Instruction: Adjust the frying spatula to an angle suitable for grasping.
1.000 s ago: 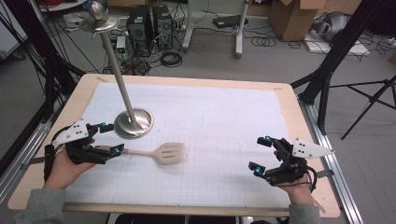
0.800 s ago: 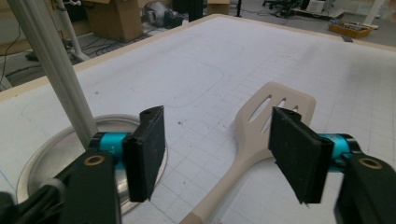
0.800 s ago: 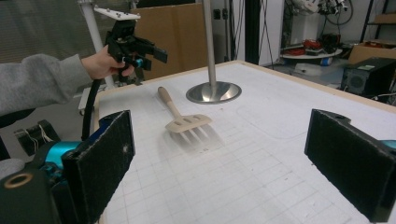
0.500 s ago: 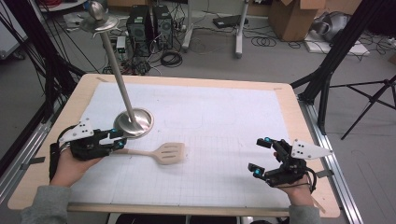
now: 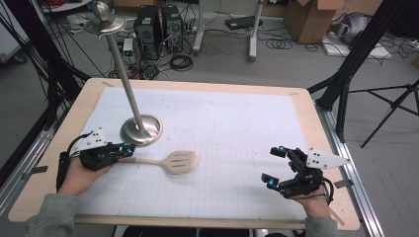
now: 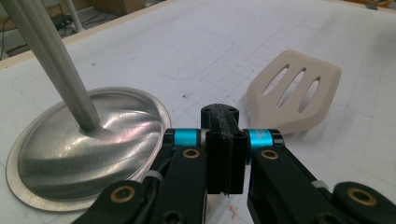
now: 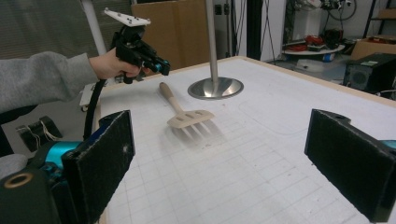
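Left gripper just clenched, seemingly on spatula handle end, beside round stand base, right gripper released wide near table right edge, bare mat between the 2

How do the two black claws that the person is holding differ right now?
The left claw has just been closing and is shut at the handle of the pale slotted spatula; I can't tell if it pinches it. The right claw gapes open, empty, well away from the spatula. Both are black with blue joints.
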